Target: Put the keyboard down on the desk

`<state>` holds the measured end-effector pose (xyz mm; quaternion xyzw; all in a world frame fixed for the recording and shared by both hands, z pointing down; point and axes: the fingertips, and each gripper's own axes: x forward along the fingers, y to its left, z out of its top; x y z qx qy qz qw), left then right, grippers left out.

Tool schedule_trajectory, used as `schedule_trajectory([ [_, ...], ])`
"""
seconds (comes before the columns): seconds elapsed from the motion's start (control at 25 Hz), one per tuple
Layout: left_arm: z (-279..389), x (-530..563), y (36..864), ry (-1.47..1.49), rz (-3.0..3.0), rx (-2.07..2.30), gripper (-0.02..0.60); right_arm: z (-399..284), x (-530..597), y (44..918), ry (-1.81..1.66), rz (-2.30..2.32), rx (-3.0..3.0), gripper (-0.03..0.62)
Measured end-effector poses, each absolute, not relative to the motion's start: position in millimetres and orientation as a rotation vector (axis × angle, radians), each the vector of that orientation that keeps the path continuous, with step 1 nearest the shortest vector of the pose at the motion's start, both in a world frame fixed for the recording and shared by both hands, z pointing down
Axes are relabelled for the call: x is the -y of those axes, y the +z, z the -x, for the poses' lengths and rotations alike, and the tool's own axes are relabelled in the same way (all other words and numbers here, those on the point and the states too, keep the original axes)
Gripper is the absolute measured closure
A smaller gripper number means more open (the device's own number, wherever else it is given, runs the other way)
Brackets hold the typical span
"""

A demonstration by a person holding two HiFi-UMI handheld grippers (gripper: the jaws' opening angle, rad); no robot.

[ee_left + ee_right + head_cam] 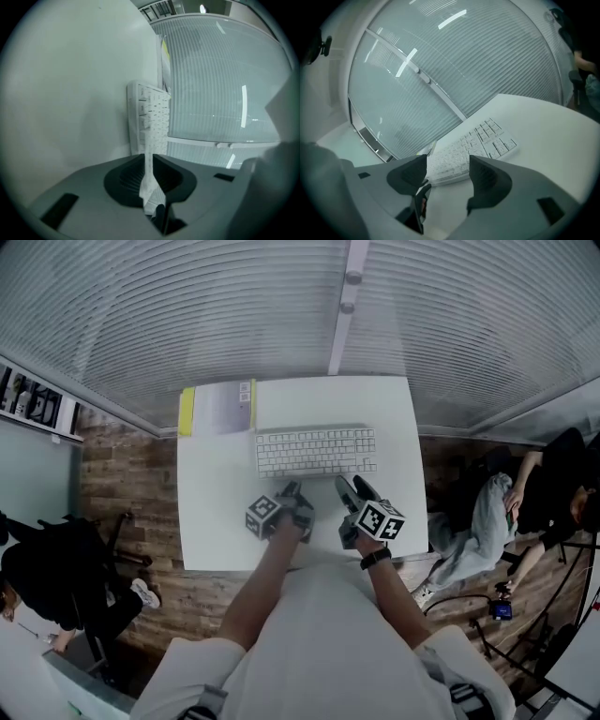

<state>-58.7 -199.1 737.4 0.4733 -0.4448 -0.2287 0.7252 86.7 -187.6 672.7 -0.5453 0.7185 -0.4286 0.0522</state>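
Head view: the keyboard (316, 452) lies flat on the surface (216, 512), just right of the yellow-edged booklet (217, 409). Left gripper view: the left tongs (149, 161) pinch its near edge. Right gripper view: the right tongs (447, 164) gape, empty. Set-down looks done; next, release without nudging.

Place: I read this as an office.
Desk: a plain white desk (216, 521) stands against the wall, with a white keyboard (316, 452) on it.
Papers: a pad with a yellow edge (217, 409) lies at the desk's far left corner.
Wall: a ribbed, translucent glass partition (450, 324) with a pale frame bar (345, 306) fills my view ahead.
Floor: wood-look planks (122, 465), with cables (525, 615) trailing at right.
People: a person in dark clothes (553, 493) sits off to the right.
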Motion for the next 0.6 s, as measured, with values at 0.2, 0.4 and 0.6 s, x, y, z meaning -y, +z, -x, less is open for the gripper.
schedule_trajectory([
  [0.2, 70, 213, 673, -0.451, -1.36, 0.998, 0.522, -81, 196, 633, -1.186, 1.584, -2.248, 0.321],
  [0.4, 80, 235, 614, -0.295, -1.747, 1.063, 0.533, -79, 213, 582, -1.003, 1.542, -2.294, 0.366],
  [0.6, 89, 244, 584, -0.103, -2.003, 1.19, 0.548, -73, 228, 553, -0.873, 1.517, -2.339, 0.417],
])
